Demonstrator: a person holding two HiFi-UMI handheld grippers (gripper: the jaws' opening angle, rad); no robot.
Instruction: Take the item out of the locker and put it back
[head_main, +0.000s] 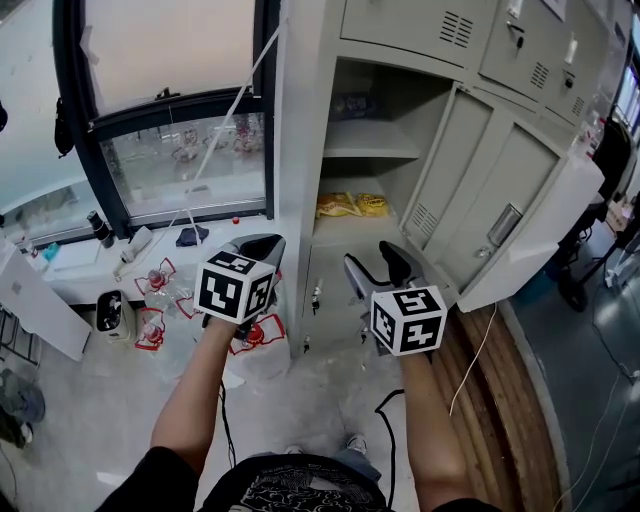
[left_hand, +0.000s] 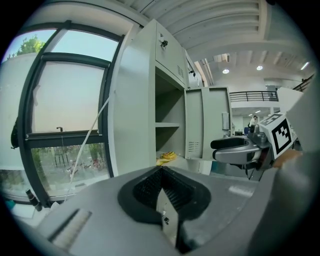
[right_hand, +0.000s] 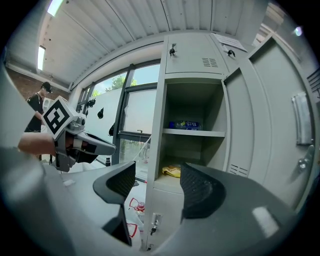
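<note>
Grey sheet-metal locker stands with its door wide open to the right. Both bare forearms reach up toward it from the bottom of the head view, side by side and apart, each hand hidden behind its gripper's marker cube. Left gripper is held in front of the locker's left edge, its black ribbed pads pressed together with nothing between them. Right gripper hovers just below the open compartment, jaws spread and empty, and in its own view the lower shelf shows through the gap. Crinkled yellow packet lies on that lower shelf, well clear of both grippers; whether it is one packet or two cannot be told. On the upper shelf a blue-labelled item sits in shadow, too dim to identify. The head view cuts off the locker's top.
</note>
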